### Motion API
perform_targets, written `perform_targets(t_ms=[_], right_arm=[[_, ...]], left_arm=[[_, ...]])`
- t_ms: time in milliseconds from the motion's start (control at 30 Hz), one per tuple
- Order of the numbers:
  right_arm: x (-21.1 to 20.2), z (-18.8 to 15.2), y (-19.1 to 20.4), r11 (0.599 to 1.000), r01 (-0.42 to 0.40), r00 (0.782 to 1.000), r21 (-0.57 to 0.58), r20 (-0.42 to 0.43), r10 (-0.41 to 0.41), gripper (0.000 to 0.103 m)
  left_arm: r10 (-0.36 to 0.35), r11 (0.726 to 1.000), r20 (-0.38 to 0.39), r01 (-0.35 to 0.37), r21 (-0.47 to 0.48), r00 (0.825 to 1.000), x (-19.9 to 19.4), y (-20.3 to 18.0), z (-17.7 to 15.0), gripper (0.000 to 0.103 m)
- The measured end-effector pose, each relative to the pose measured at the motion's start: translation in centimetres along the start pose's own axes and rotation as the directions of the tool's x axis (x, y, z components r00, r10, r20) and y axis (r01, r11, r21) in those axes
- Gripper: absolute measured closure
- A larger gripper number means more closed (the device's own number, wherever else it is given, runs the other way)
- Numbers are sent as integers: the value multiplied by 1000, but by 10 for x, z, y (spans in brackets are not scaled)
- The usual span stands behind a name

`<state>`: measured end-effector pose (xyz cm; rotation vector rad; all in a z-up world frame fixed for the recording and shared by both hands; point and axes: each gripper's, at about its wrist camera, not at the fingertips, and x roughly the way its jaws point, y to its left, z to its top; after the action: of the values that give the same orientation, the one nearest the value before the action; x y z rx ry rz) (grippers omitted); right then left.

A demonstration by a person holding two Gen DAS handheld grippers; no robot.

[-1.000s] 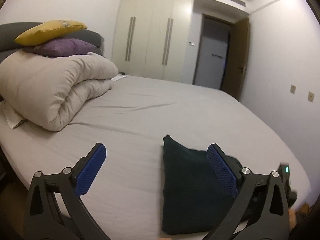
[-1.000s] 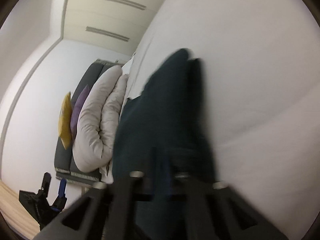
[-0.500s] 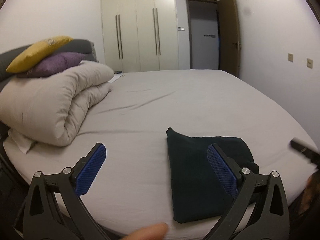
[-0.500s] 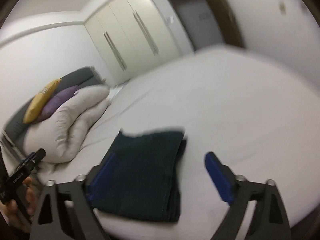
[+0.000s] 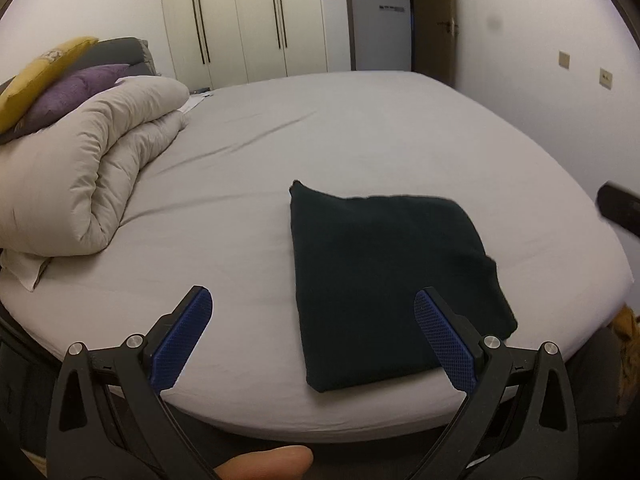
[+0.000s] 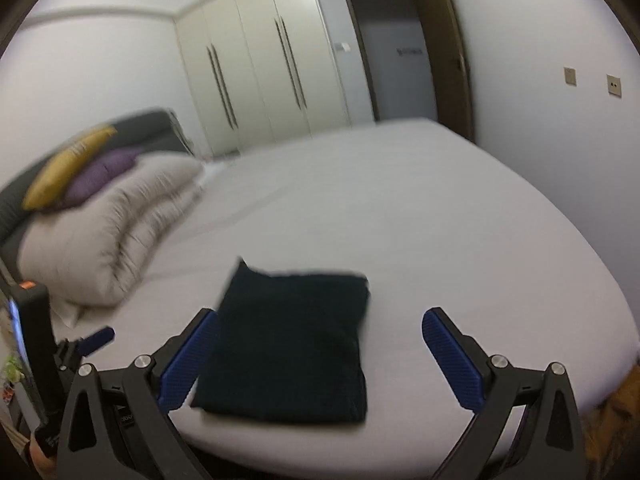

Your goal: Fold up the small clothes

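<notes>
A dark green folded garment [image 5: 384,280] lies flat on the grey bed sheet [image 5: 360,136] near the front edge; it also shows in the right wrist view [image 6: 292,344]. My left gripper [image 5: 312,340] is open and empty, held back over the bed's front edge, the garment just ahead between centre and right finger. My right gripper [image 6: 320,360] is open and empty, also held back from the bed, the garment ahead near its left finger. A dark part of the right gripper's handle [image 5: 620,208] shows at the right edge of the left wrist view.
A rolled beige duvet [image 5: 84,168] lies at the left of the bed, with a purple pillow [image 5: 68,92] and a yellow pillow [image 5: 36,76] on it. Wardrobe doors [image 5: 248,24] and a doorway [image 5: 380,16] stand behind. A wall runs along the right.
My right gripper let go of the garment, opened and pulled back and level. The garment now lies folded on the bed. My left gripper drew back a little.
</notes>
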<state>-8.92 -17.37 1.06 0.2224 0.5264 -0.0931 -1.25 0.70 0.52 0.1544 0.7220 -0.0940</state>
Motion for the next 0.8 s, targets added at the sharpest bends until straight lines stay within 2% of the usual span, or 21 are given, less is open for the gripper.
perform_targets(t_ms=[67, 133, 333, 800], right_arm=[[0, -6, 5, 999, 48, 997, -17, -58, -49, 0], [4, -11, 10, 998, 59, 993, -26, -96, -62, 0], [6, -14, 22, 995, 77, 992, -70, -98, -84, 0], [8, -16, 24, 994, 76, 991, -73, -107, -84, 0]], left_arm=[[-21, 1000, -9, 21, -13, 1000, 2, 0, -1, 0], [-28, 999, -20, 28, -34, 999, 7, 3, -2, 0], [-16, 997, -23, 14, -82, 1000, 11, 15, 0, 0], [-2, 994, -29, -1, -105, 1000, 17, 24, -1, 0]])
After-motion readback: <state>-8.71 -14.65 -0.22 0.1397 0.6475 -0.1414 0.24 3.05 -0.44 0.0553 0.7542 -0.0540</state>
